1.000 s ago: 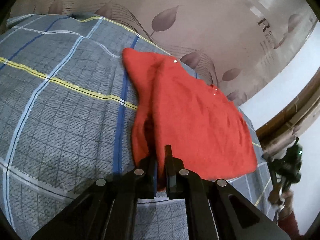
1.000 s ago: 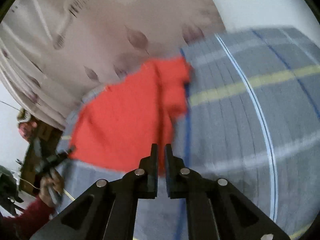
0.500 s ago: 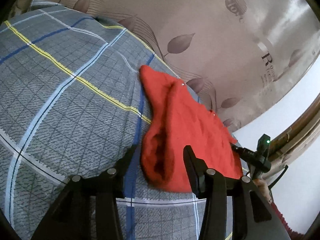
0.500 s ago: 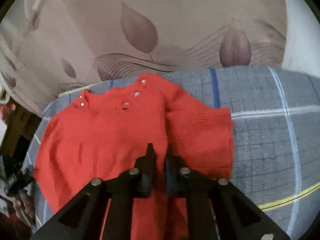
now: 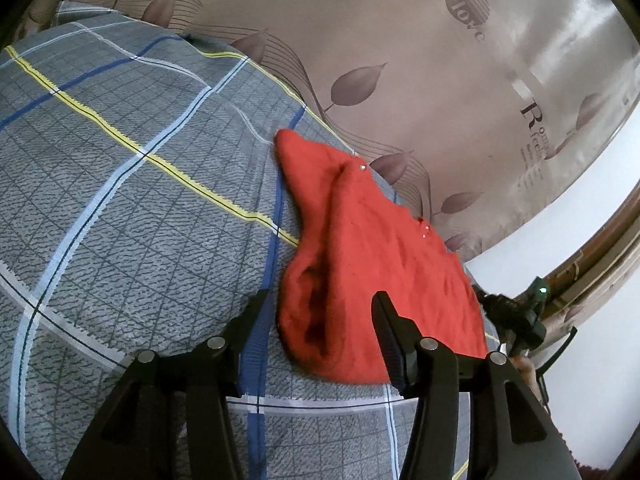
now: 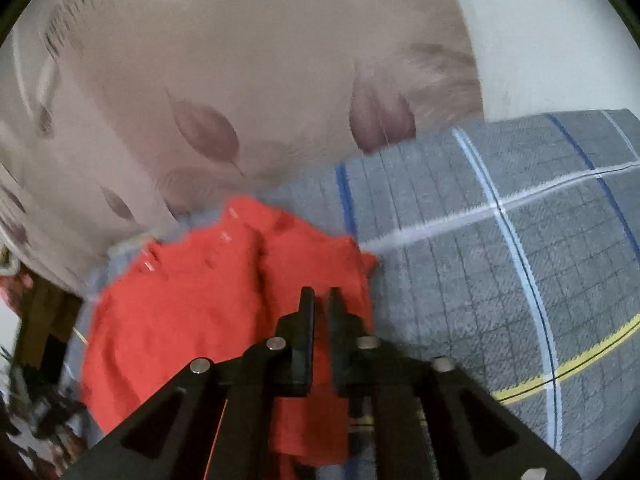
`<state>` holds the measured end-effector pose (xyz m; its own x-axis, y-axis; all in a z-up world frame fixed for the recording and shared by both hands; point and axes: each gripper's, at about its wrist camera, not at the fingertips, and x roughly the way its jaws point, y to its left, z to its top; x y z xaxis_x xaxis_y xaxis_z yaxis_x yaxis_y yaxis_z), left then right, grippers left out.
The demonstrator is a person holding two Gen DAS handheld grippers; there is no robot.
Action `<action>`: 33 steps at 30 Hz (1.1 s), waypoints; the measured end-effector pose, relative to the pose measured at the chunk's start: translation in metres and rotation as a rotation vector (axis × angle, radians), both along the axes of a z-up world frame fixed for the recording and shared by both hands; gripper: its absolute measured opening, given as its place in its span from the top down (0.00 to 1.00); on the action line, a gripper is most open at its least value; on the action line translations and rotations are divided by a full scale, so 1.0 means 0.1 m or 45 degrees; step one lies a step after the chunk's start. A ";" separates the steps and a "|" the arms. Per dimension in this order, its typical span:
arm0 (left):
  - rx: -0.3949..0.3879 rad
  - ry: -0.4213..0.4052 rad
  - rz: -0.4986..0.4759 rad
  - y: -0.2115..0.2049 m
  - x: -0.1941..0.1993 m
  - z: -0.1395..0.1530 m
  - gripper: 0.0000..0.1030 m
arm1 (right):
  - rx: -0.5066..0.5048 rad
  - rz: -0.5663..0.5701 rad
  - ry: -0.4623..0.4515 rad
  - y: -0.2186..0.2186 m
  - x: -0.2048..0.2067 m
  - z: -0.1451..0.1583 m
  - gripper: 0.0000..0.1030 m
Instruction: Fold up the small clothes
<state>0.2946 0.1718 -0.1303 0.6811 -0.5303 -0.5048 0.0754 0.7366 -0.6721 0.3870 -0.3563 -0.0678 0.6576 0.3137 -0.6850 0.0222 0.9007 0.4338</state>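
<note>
On the left, the plaid bedspread (image 5: pixel 120 208) lies bare beside the red sweater (image 5: pixel 380 248), which rests near the bed's far edge against the leaf-print curtain (image 5: pixel 440 60). Left gripper (image 5: pixel 320 312): clenched on the folded sleeve a second ago, its jaws are now opening, straddling the fold without pressing it. One fold is therefore judged laid and released. Right gripper (image 6: pixel 321 300): jaws nearly closed, opening slightly, above the sweater; whether cloth is pinched cannot be told.
</note>
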 end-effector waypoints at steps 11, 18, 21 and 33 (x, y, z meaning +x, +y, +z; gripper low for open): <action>0.005 -0.003 0.003 -0.01 -0.02 0.00 0.47 | -0.162 0.256 0.149 0.58 0.36 -0.13 0.91; 0.004 -0.004 0.004 -0.02 -0.01 0.01 0.46 | -0.165 0.121 0.038 0.30 0.26 0.07 0.97; 0.003 -0.003 0.007 -0.02 -0.02 0.02 0.46 | -0.181 0.122 0.073 0.25 0.31 -0.10 0.97; 0.000 -0.011 0.015 0.00 -0.03 0.02 0.43 | -0.055 0.014 -0.133 0.11 0.02 0.16 0.82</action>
<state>0.2915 0.1715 -0.1286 0.6916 -0.5223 -0.4988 0.0725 0.7374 -0.6716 0.3888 -0.3458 -0.0519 0.7231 0.2927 -0.6256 -0.0309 0.9186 0.3940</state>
